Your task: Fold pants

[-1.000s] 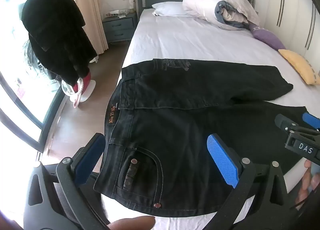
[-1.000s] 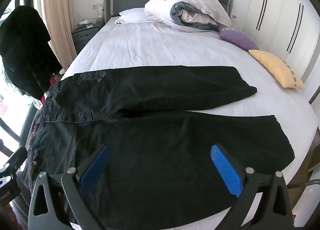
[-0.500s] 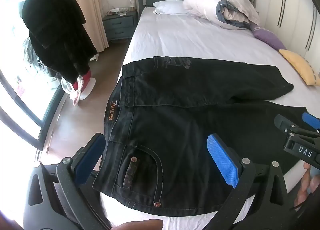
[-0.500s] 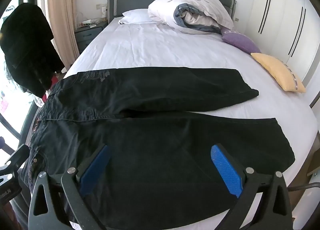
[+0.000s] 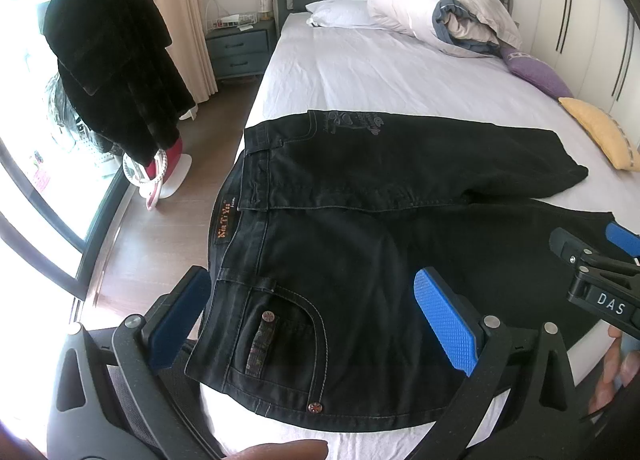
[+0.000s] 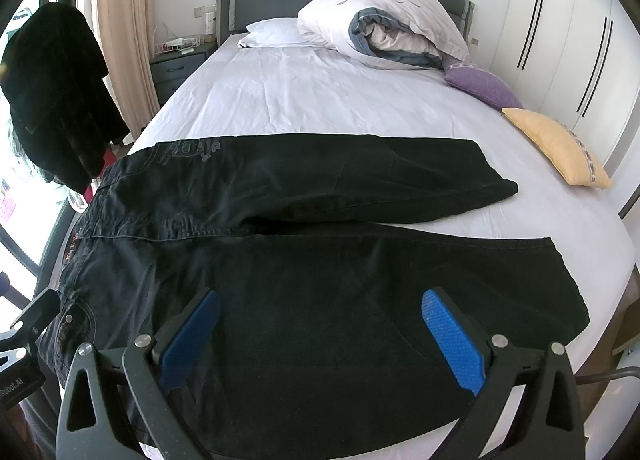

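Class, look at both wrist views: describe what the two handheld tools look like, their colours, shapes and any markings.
Each tool, left tool and right tool, has a black frame with triangular cut-outs, silver screws and two fingers faced with blue textured pads. Seen from the left view, the right tool carries white "DAS" lettering. A dark cable trails by the right tool.

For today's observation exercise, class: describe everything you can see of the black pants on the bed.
The black pants look like denim with pale stitching. They lie flat and unfolded across the near end of the bed, waistband at the left edge, both legs stretched rightward and slightly apart. A labelled waistband, a riveted front pocket and a faint printed design near the far hip show. Only the white sheet touches them; both tongs hover open above, gripping nothing.
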Available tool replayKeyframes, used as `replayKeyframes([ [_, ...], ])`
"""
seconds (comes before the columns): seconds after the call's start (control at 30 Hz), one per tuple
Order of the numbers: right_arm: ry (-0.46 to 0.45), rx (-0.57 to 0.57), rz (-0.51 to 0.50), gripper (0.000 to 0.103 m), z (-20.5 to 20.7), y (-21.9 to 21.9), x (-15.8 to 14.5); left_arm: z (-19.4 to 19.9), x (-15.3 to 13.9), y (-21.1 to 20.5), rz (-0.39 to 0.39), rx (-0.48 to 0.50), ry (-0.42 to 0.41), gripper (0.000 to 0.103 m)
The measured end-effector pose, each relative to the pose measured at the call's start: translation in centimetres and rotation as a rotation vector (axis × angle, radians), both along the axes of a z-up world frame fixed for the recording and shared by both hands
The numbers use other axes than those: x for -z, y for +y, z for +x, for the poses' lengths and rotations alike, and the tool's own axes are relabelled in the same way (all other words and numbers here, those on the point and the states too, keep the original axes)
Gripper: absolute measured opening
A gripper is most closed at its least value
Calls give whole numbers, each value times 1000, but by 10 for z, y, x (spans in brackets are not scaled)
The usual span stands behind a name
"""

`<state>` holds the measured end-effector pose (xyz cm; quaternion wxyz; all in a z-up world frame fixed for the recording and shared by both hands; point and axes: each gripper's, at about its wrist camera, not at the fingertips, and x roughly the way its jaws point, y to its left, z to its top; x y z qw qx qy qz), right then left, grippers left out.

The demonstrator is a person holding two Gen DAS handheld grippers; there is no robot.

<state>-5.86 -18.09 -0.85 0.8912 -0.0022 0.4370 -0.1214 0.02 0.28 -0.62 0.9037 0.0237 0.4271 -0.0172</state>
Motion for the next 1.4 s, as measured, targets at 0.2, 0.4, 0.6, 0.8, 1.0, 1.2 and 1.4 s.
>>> replayKeyframes([
  [0.2, 1, 0, -1, 103, 0, 0, 1, 0, 0, 0, 0, 0, 0, 103],
  [0.4, 0, 1, 0, 103, 0, 1, 1, 0, 0, 0, 0, 0, 0, 103],
  [0.6, 1, -1, -1, 103, 0, 2, 2, -1, 2, 0, -1, 0, 2, 103],
  [0.8, 1, -1, 0, 103, 0, 2, 3, -3, 4, 1, -1, -1, 2, 103],
  [1.0, 2, -3, -1, 103, -1, 3, 4, -4, 5, 1, -1, 0, 3, 103],
  [1.2, 3, -2, -2, 103, 0, 3, 4, -3, 4, 1, -1, -1, 4, 103],
  [1.4, 3, -2, -2, 103, 0, 4, 4, -3, 9, 3, -1, -1, 6, 103],
])
